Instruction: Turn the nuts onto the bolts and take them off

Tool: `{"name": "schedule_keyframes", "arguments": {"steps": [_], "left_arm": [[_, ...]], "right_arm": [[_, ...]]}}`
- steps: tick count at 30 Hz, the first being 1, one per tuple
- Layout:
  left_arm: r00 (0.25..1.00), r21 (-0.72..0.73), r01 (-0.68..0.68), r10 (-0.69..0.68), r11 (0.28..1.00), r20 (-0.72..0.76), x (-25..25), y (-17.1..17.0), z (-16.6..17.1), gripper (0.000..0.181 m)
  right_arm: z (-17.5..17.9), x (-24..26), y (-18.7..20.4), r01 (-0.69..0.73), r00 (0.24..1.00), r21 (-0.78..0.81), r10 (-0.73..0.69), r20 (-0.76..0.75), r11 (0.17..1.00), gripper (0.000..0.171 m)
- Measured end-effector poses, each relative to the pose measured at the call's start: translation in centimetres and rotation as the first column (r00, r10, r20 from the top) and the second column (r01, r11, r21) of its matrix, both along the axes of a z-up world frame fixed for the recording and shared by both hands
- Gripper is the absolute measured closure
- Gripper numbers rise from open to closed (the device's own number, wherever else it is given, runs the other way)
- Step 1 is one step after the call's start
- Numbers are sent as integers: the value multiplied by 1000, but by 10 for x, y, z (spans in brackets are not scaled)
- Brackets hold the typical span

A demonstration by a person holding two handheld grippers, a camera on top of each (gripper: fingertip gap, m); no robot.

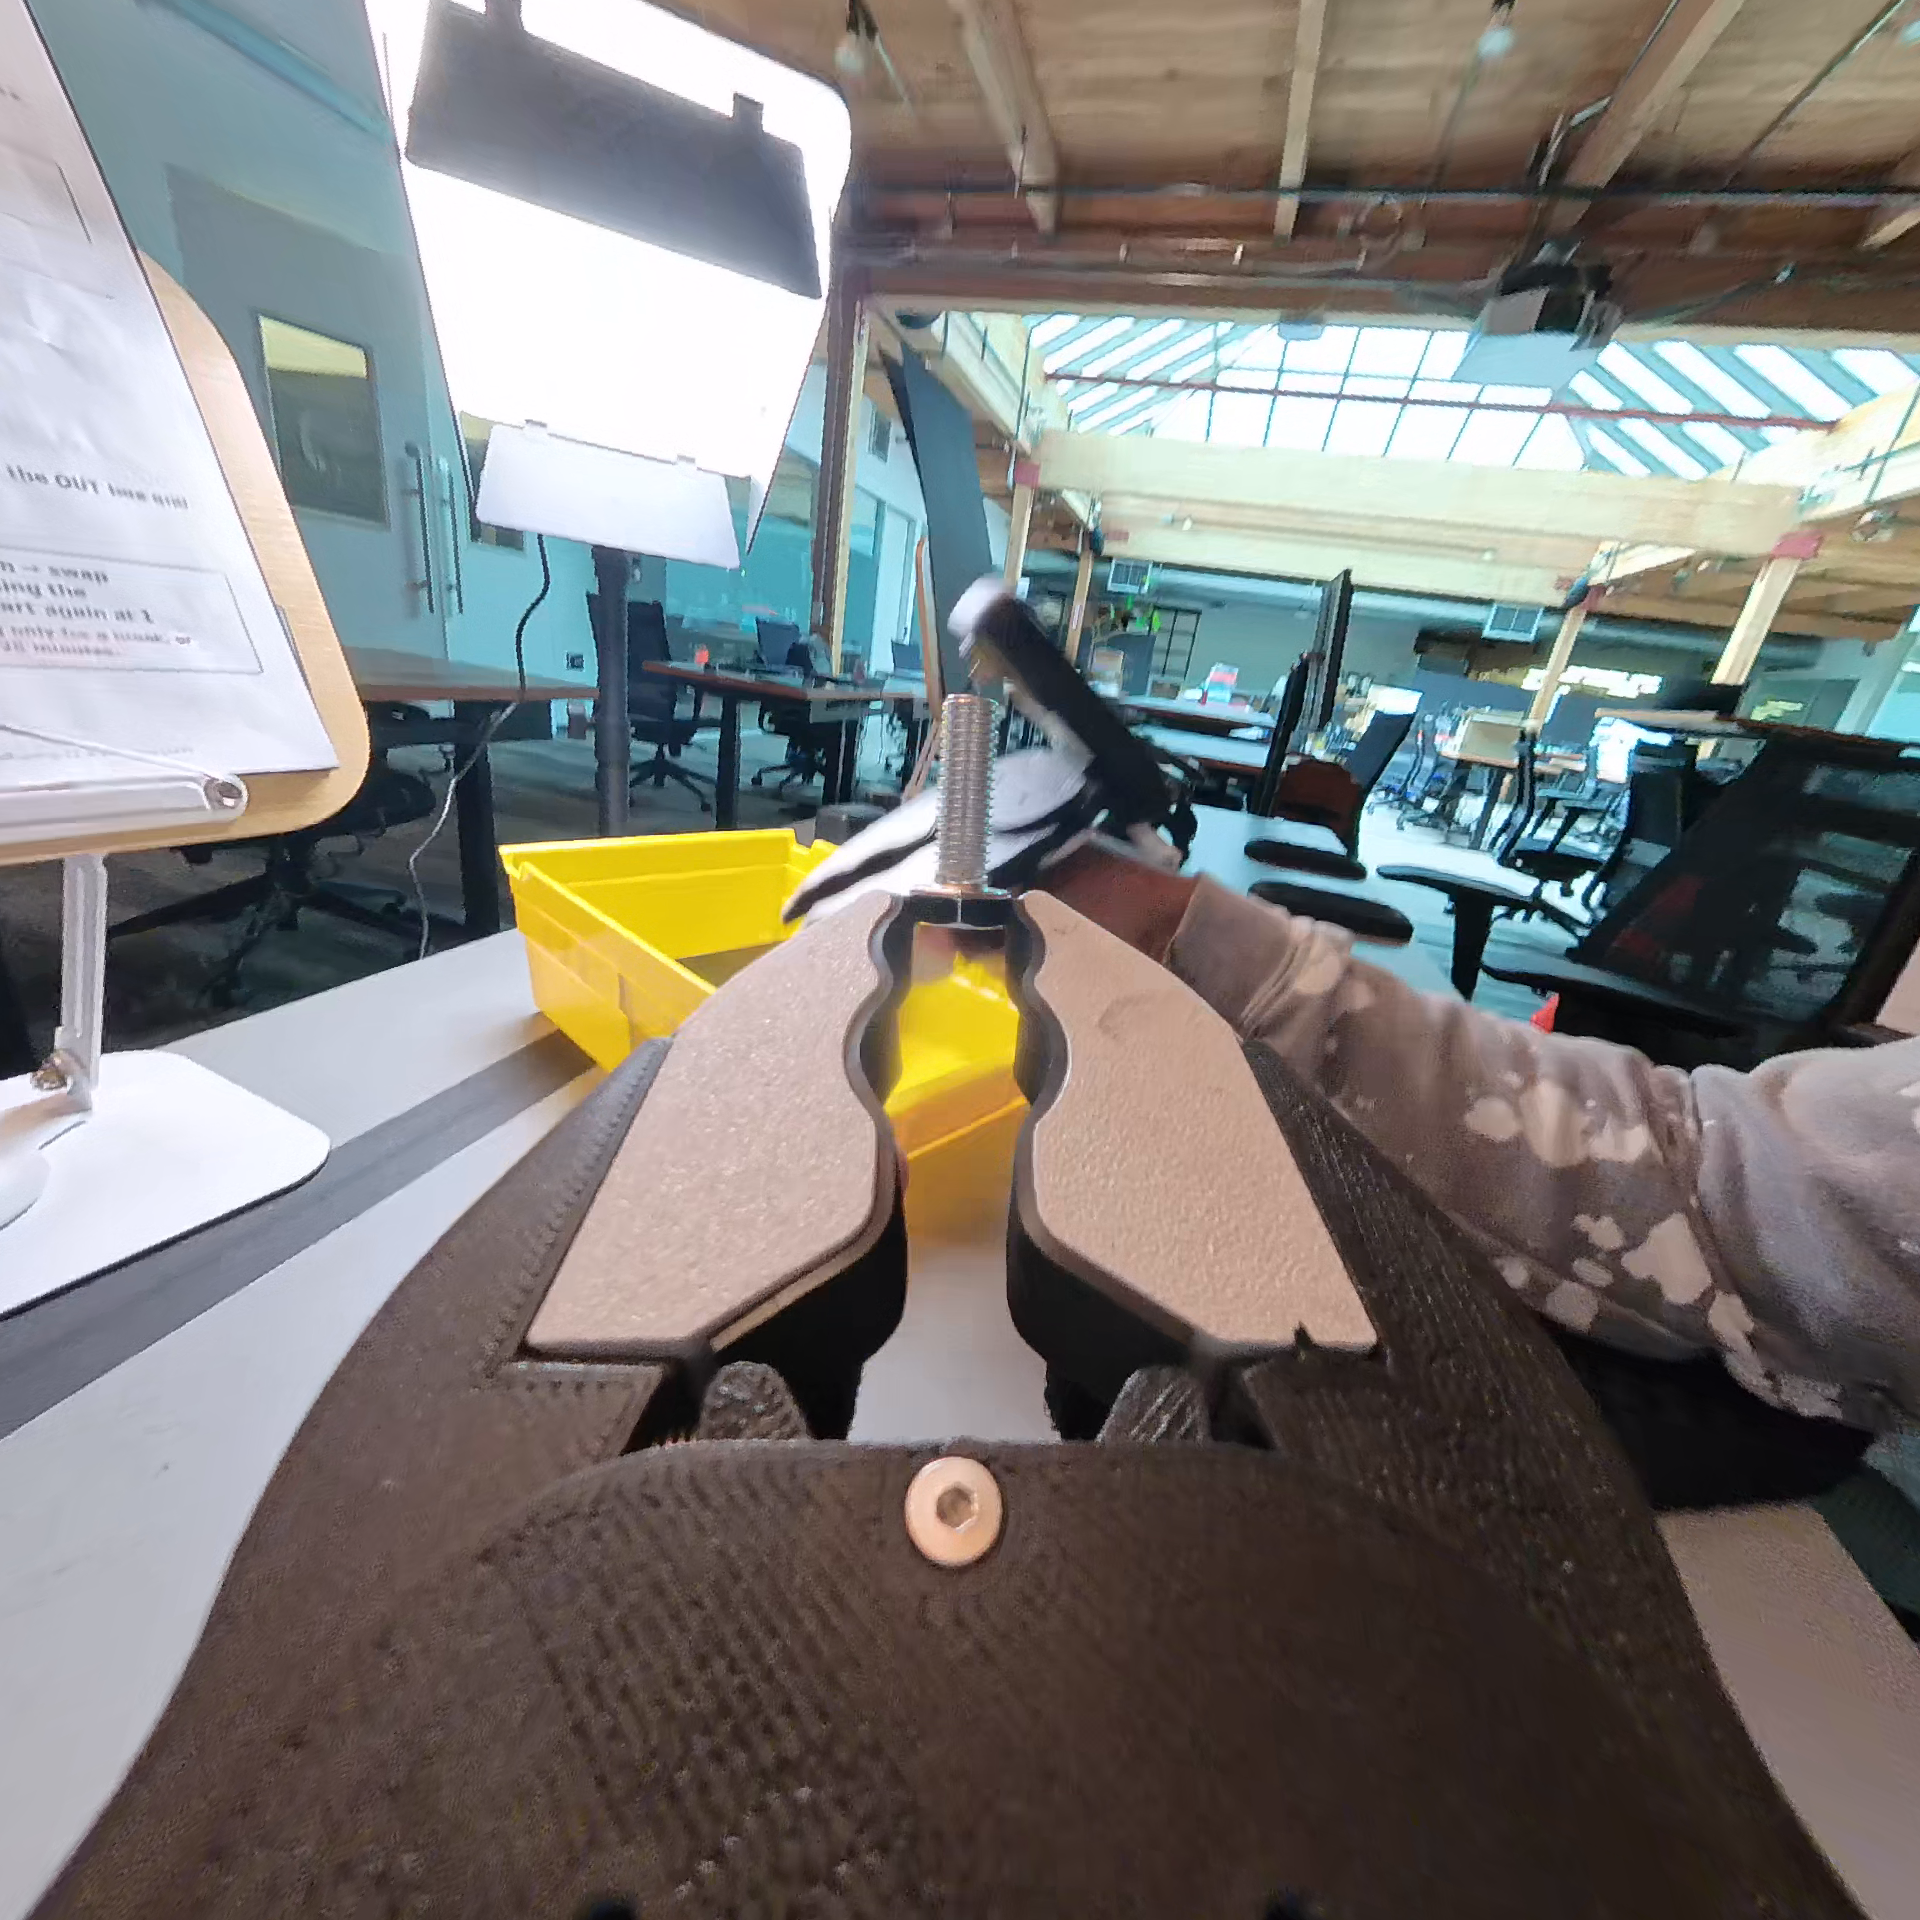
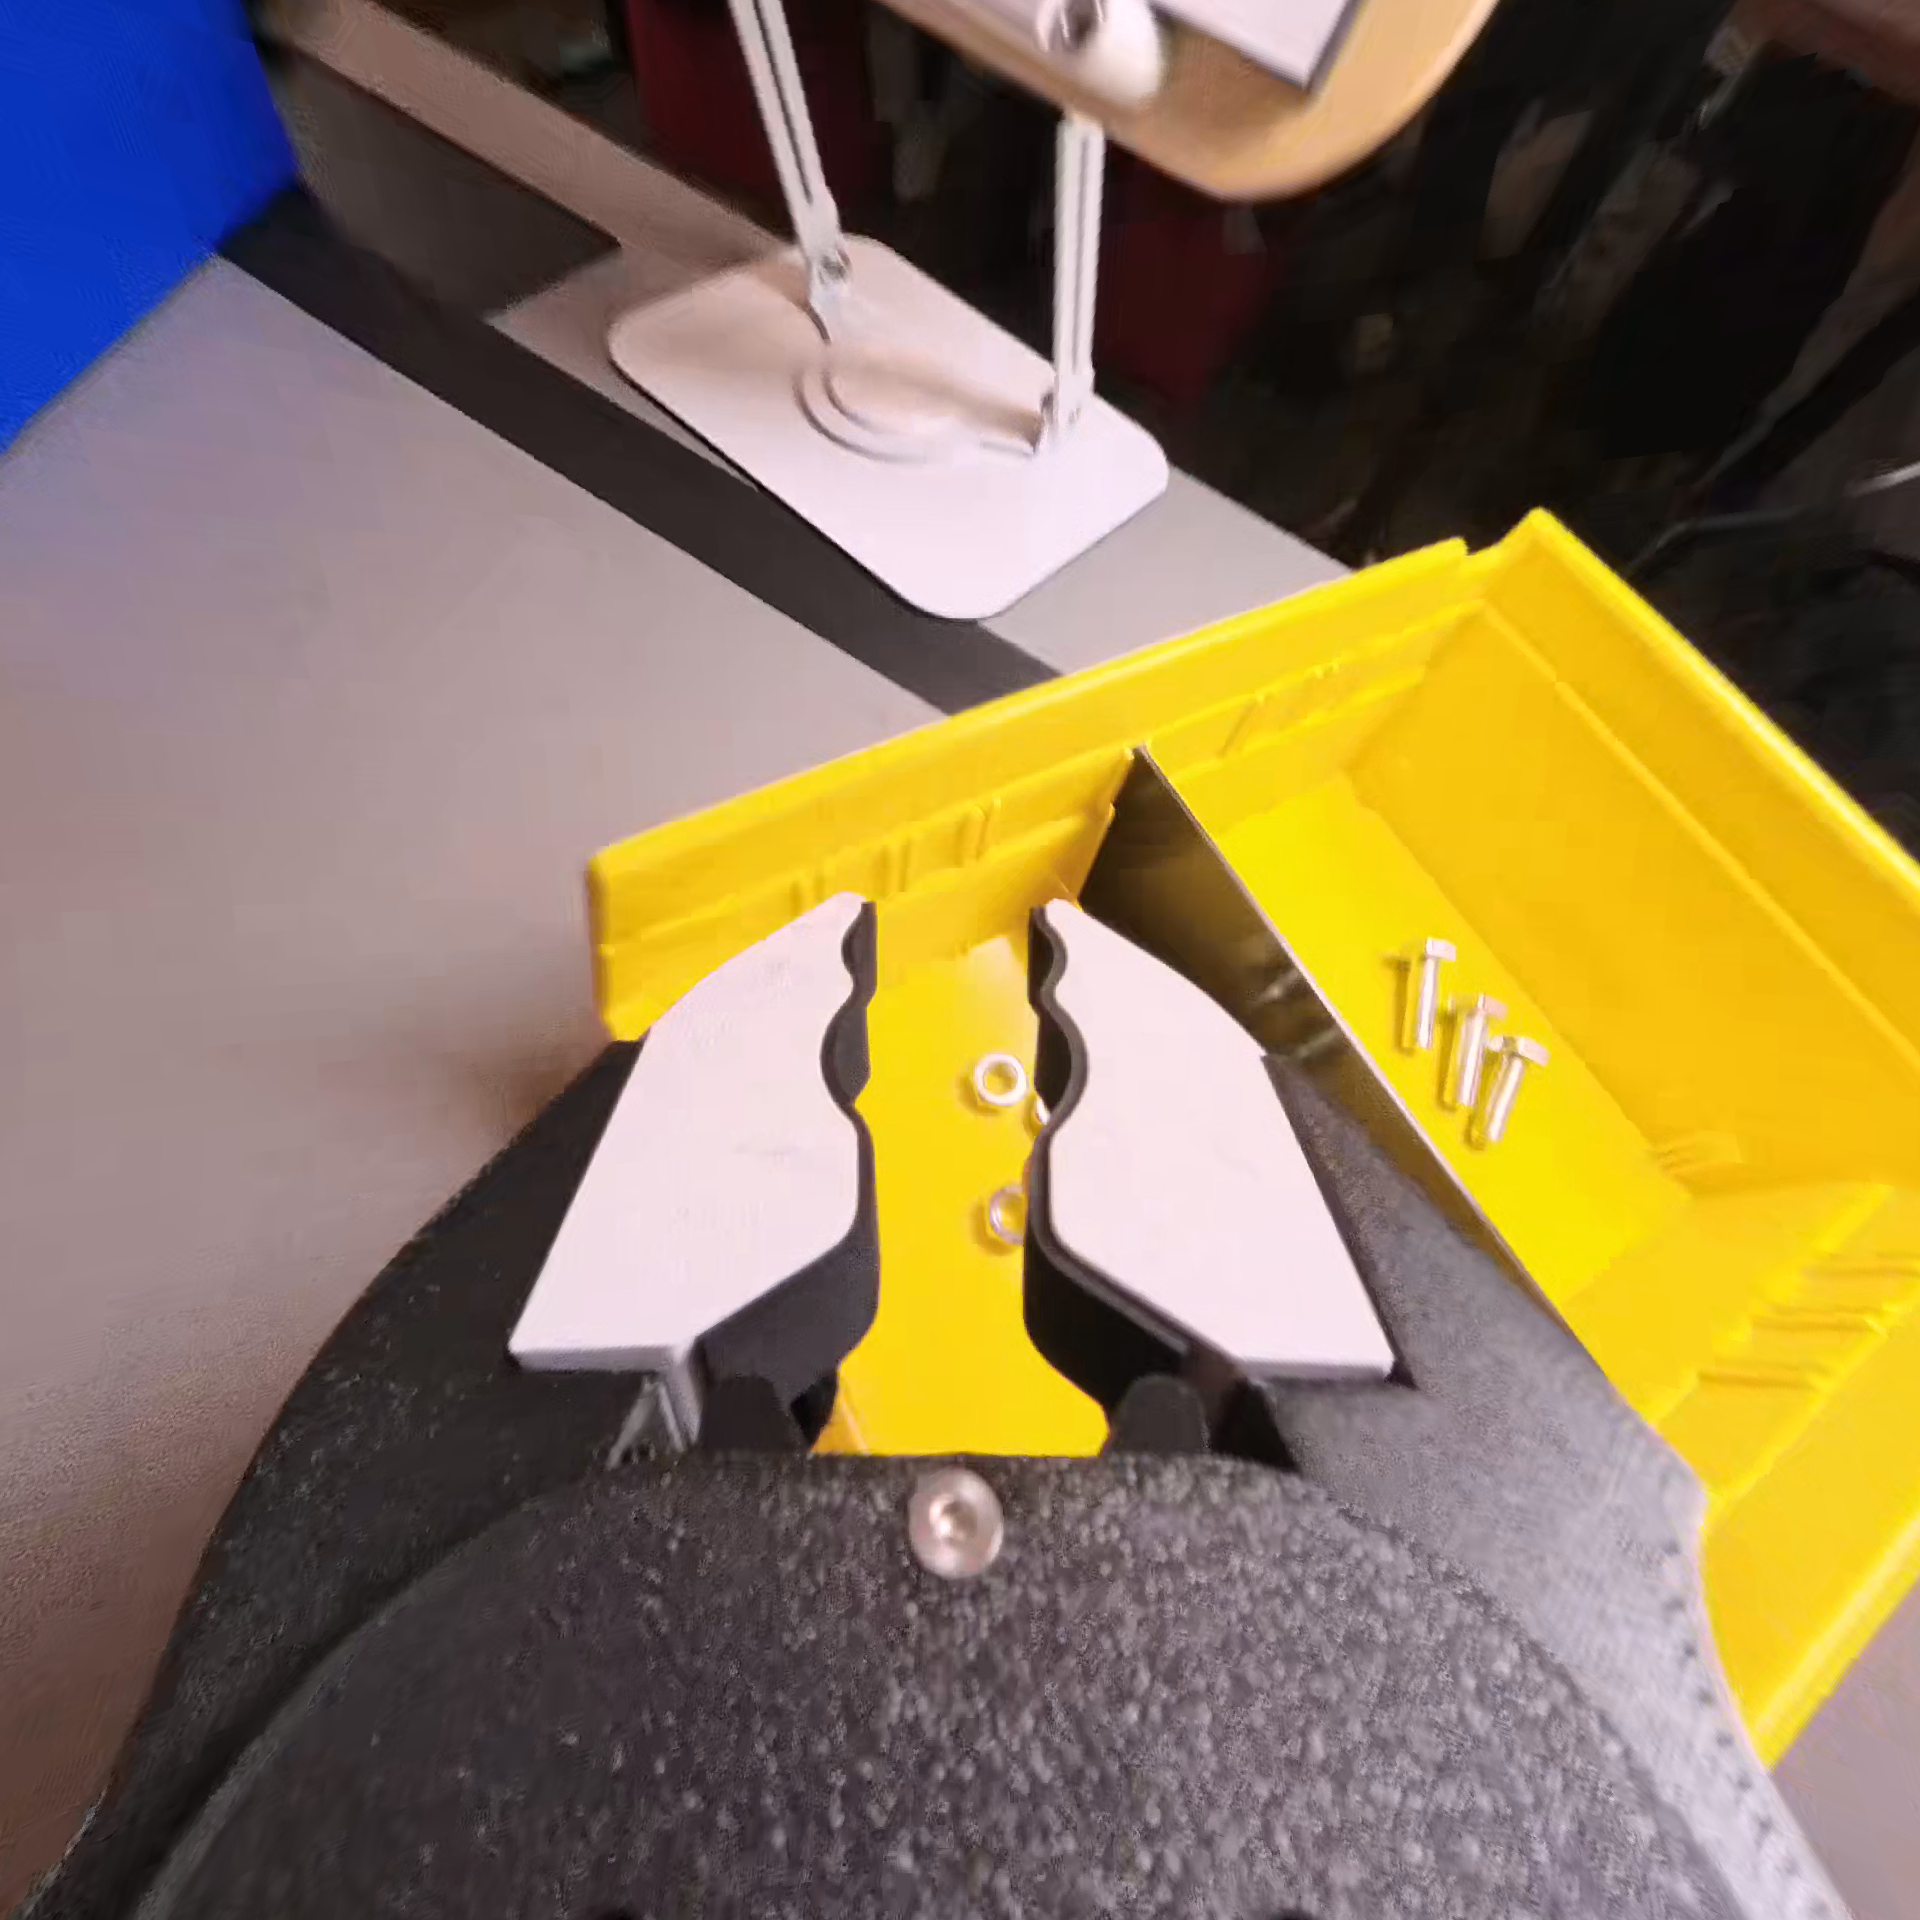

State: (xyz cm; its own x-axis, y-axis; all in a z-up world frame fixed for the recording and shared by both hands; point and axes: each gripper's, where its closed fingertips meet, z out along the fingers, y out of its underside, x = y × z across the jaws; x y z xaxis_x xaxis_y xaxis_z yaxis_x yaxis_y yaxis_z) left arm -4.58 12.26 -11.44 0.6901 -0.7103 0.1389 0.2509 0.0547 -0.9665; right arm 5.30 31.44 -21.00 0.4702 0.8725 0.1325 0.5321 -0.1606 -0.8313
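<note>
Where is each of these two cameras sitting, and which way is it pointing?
Left wrist view: sits on the left gripper, looking level across the table into the office; its fingers clamp an upright bolt, and the person's sleeve reaches in from the right.
Right wrist view: sits on the right gripper, tilted down into the yellow bin; its open fingers hang over loose nuts, spare bolts beyond the divider.
Both show the yellow bin and the white stand.

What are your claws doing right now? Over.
Left claw shut on bolt, upright, no nut on it. Right claw open above nuts in yellow bin. Nothing blocking.
</note>
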Motion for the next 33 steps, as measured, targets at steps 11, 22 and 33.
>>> {"name": "schedule_keyframes", "arguments": {"steps": [11, 22, 33], "left_arm": [[926, -454, 162, -294, 876, -238, 35, 0, -84, 163], [743, -603, 64, -441, 795, -504, 40, -20, -139, 163], [701, -630, 15, -457, 777, -547, 32, -22, -148, 163]], "right_arm": [[62, -56, -184, -692, 721, 214, 668, 182, 689, 139], [-28, -57, -211, -772, 504, -68, 674, 540, 632, 145], [-52, -64, -208, -759, 469, -72, 620, 629, 647, 159]]}}
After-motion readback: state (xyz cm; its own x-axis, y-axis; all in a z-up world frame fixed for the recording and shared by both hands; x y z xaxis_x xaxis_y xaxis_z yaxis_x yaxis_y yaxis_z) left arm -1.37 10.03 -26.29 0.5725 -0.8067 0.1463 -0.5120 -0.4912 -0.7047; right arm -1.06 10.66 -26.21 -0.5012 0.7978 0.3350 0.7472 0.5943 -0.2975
